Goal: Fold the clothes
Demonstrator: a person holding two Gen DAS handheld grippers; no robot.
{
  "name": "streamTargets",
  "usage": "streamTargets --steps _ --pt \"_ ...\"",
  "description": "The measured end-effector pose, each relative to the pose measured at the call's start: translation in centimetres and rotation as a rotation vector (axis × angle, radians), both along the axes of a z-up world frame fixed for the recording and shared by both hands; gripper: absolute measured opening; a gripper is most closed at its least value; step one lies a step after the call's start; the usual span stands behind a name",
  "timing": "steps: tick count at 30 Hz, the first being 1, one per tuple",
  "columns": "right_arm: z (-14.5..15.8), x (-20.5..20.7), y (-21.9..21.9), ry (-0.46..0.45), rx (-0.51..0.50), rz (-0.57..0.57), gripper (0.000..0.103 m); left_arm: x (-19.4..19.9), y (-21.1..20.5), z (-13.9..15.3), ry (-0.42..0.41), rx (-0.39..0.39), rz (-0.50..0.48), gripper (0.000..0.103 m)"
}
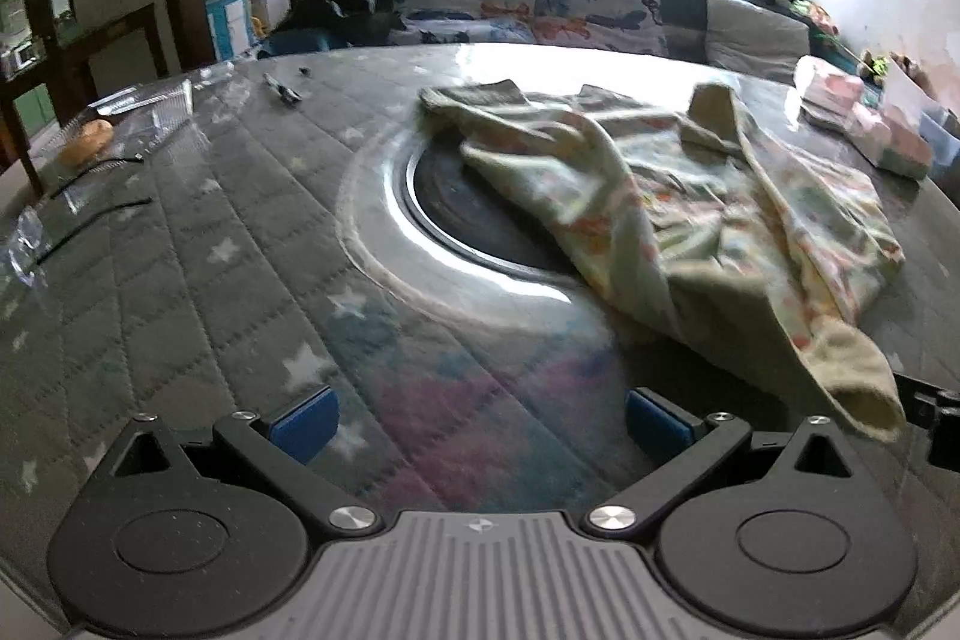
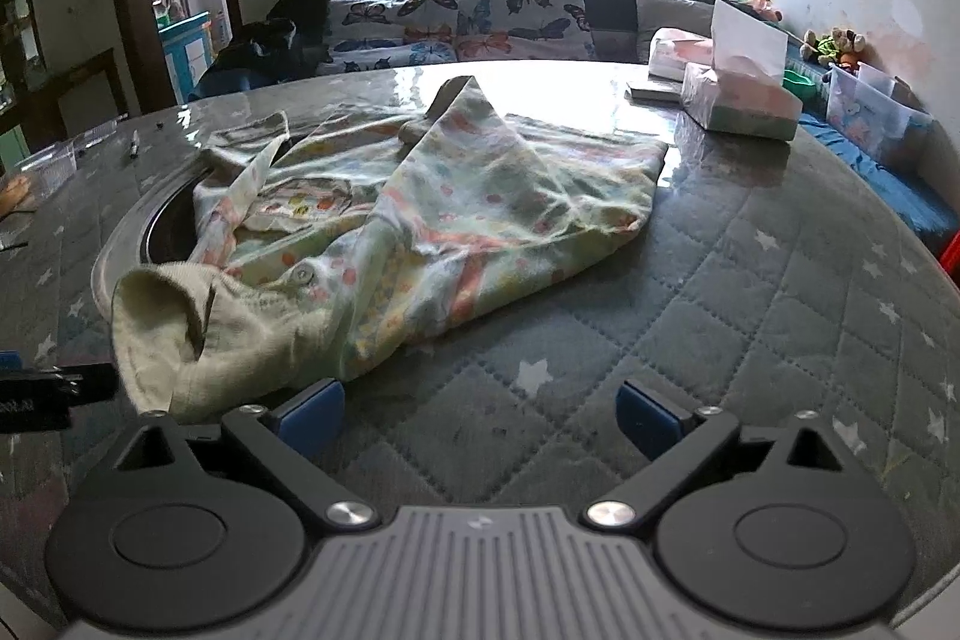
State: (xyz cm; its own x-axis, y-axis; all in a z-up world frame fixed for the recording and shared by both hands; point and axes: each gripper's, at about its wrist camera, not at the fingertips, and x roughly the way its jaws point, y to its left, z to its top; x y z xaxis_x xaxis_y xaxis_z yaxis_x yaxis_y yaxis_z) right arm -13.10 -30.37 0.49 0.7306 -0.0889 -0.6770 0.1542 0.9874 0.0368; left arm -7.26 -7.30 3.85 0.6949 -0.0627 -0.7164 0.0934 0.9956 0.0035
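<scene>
A small pale-green garment (image 1: 690,214) with a coloured print lies crumpled on the round quilted table (image 1: 240,244). In the right wrist view the same garment (image 2: 432,214) spreads across the middle, one ribbed cuff (image 2: 162,328) hanging close to the camera at the left. My left gripper (image 1: 480,424) is open over bare quilt, left of the garment's near cuff (image 1: 864,388). My right gripper (image 2: 480,418) is open too, its left pad (image 2: 312,412) just beside the garment's near edge, nothing between the fingers. The other gripper's tip (image 2: 54,388) pokes in at the left edge.
A dark round recess (image 1: 480,214) sits in the table's middle, partly under the garment. Tissue boxes (image 2: 738,94) stand at the far right of the table. A clear plastic box (image 1: 144,106) and small dark items lie far left. A sofa with butterfly cushions (image 2: 474,16) stands behind.
</scene>
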Motion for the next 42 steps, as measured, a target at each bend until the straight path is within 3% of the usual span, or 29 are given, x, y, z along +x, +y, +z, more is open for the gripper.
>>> streamTargets --steps 5,17,26,29,31,32,34,42 --pt "0.7 1.1 -0.8 -0.011 0.012 0.004 0.094 1.6 0.4 1.5 -0.046 0.013 0.017 0.103" --pt "1.4 4.8 -2.7 -0.012 0.039 0.045 0.081 5.8 -3.8 3.8 -0.139 0.038 -0.094 0.102" --pt "2.0 9.3 -4.0 -0.014 0.040 0.071 0.074 11.4 -7.5 2.1 -0.118 0.109 -0.140 0.086" --pt "2.3 11.1 -4.4 -0.014 0.031 0.074 0.073 13.2 -8.4 1.0 -0.095 0.142 -0.148 0.065" --pt "2.6 12.6 -4.7 -0.019 0.038 0.079 0.072 14.1 -8.3 0.3 -0.070 0.141 -0.150 0.039" --pt "2.7 13.2 -4.9 -0.022 0.042 0.082 0.069 14.3 -8.1 0.1 -0.056 0.130 -0.152 0.032" --pt "2.8 14.8 -5.3 -0.026 0.051 0.084 0.068 14.3 -7.5 -0.1 -0.052 0.109 -0.153 0.010" --pt "2.2 21.6 -6.1 -0.040 0.065 0.087 0.065 12.9 -4.4 0.8 -0.083 0.049 -0.129 0.001"
